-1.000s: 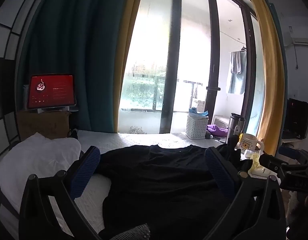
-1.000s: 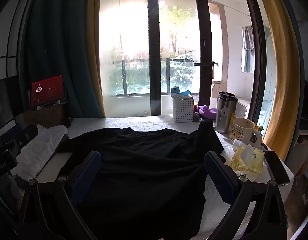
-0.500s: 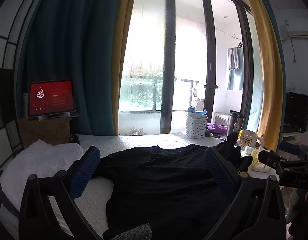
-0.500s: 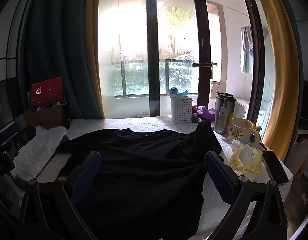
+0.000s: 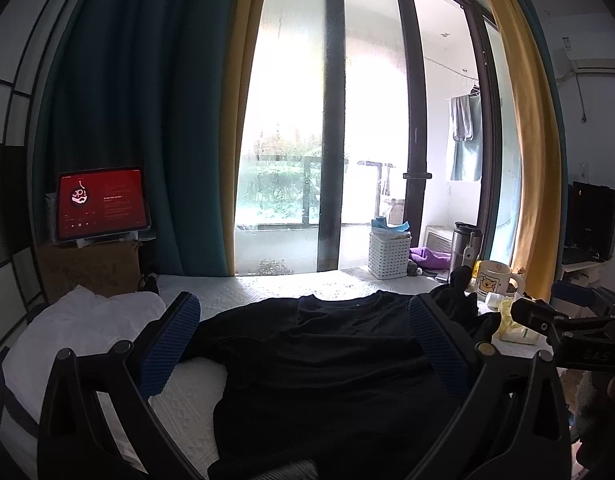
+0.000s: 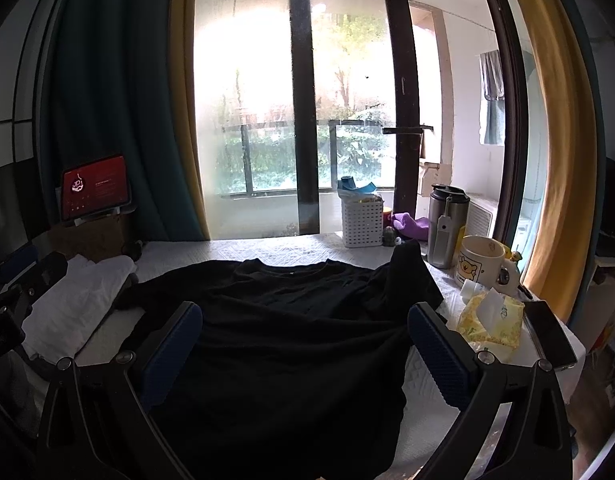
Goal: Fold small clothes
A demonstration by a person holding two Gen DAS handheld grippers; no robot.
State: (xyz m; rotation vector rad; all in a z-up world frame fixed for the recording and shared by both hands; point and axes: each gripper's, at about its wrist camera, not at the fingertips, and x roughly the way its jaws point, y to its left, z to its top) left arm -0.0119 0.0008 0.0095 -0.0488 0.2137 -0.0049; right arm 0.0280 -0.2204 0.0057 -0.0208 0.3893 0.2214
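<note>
**Both claws wide over an unfolded black shirt**

A black T-shirt (image 6: 283, 320) lay spread on the white-covered table (image 6: 267, 252), collar toward the far window, one sleeve bunched up at the far right beside a steel flask (image 6: 445, 228). The right gripper (image 6: 305, 344) hung above the shirt's near half with its blue pads (image 6: 171, 352) set wide apart and nothing between them. The left gripper (image 5: 303, 344) was likewise spread and empty, over the shirt's left side, near a white garment (image 5: 79, 328) lying at the left.

No fold had begun, by the look of it — the cloth was flat but rumpled.

The risks sat on the right edge. A bear mug (image 6: 481, 262), a tissue pack (image 6: 491, 320) and a phone (image 6: 549, 332) crowded close to the raised sleeve (the flask nearly touched it), so dragging or flipping that sleeve could tip something over. Black cloth in backlight also hid the hem — a claw might well pinch two layers, or none.
</note>
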